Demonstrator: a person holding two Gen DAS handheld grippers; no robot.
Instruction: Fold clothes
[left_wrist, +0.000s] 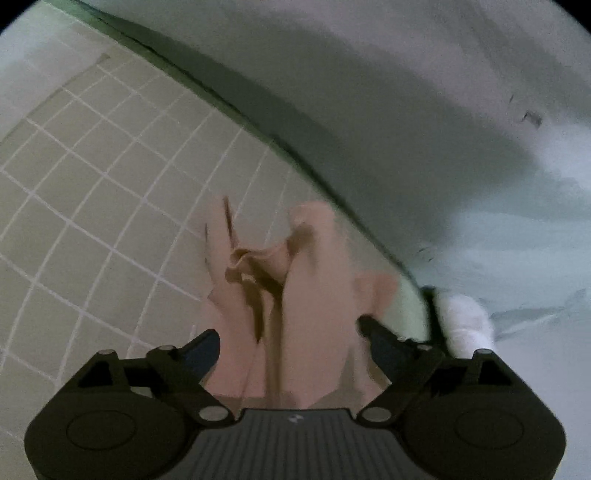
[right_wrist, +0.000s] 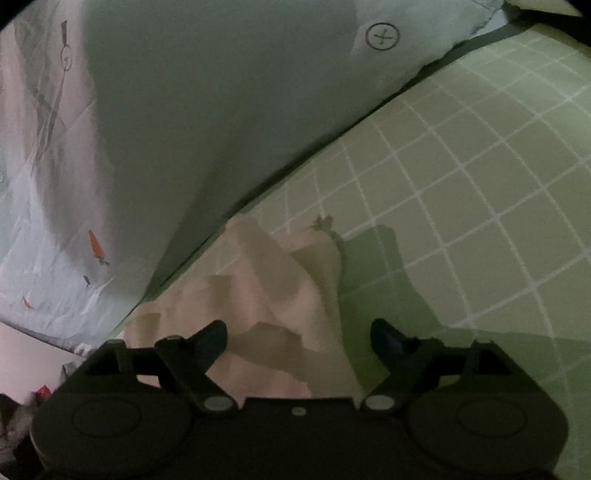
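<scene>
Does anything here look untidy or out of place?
Yes. The pink cloth lies bunched in ridges on the green grid mat, not flat, close to the mat's edge. Both the left gripper and the right gripper are open above it.

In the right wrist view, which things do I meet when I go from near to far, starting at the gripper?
Black open right gripper → crumpled pale pink cloth → green mat with white grid lines → dark edge of the mat → pale grey sheet with a circled cross mark.

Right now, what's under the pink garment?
The pink garment lies bunched on the green gridded mat, near its edge. Only mat shows around it; anything beneath its folds is covered.
</scene>
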